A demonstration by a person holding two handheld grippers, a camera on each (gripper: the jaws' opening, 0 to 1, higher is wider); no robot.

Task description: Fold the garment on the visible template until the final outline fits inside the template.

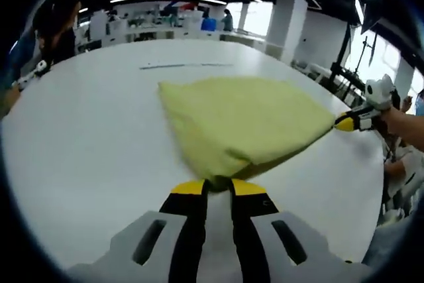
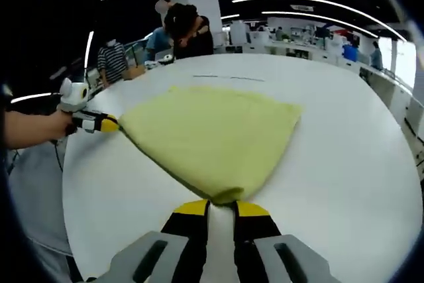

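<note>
A pale yellow garment (image 1: 245, 127) is stretched over the white table (image 1: 86, 137), held by two corners. My left gripper (image 1: 218, 187) is shut on its near corner in the left gripper view. The right gripper (image 1: 346, 122), coming in from the right, pinches the other corner. In the right gripper view the same garment (image 2: 212, 137) spreads away from my right gripper (image 2: 222, 205), which is shut on its near corner, while the left gripper (image 2: 109, 124) grips the far-left corner, held by a hand. A thin dark line (image 1: 185, 65) on the table lies beyond the cloth.
People sit or stand at the table's far edge (image 2: 182, 31) and at the side (image 1: 56, 28). Desks and equipment (image 2: 298, 34) line the room behind. The table's edge (image 2: 79, 230) runs close to the near side.
</note>
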